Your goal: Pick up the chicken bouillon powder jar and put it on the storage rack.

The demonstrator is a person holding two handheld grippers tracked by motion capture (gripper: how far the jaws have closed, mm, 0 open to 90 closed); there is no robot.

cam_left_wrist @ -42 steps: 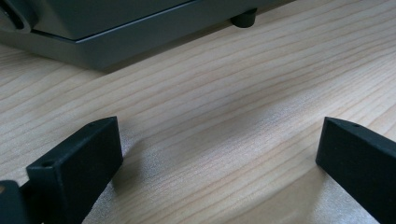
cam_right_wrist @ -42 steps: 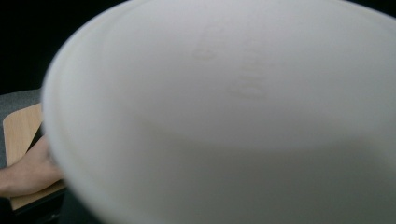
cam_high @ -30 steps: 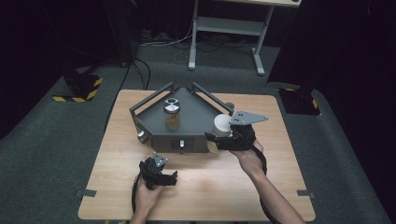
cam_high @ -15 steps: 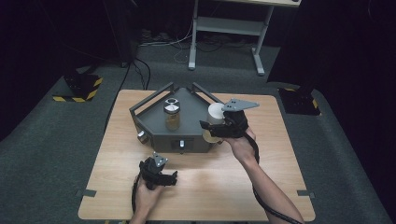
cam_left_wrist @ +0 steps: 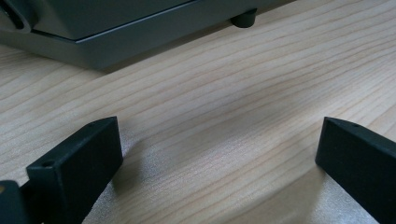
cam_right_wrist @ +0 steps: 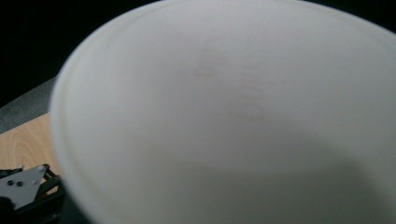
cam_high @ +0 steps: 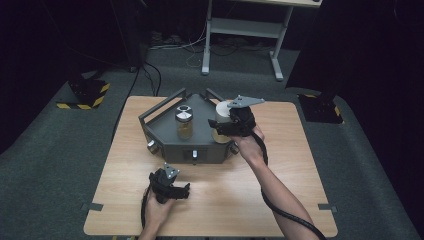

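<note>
Jars number two, and both stand over the grey tray point(cam_high: 165, 131) on the desk point(cam_high: 300, 165), near the middle of the high view. One clear jar point(cam_high: 184, 121), with yellowish contents, stands upright inside the tray. The white-lidded jar point(cam_high: 220, 119), just right of centre, is held over the tray's right corner by the right tongs point(cam_high: 223, 126), which are clamped tight on it. There are two tongs, one in each hand. The left tongs point(cam_high: 184, 190), at the lower middle of that frame, rest on the bare wood in front of the tray.

The left gripper view shows what the high view cannot: both jaws spread wide, nothing between them, the tray's front edge at the upper left. The right gripper view gives a blurred white lid point(cam_right_wrist: 233, 116) with its own jaws hidden behind it; the left tongs peek in at the lower left. The held jar's contents are hard to make out.
</note>
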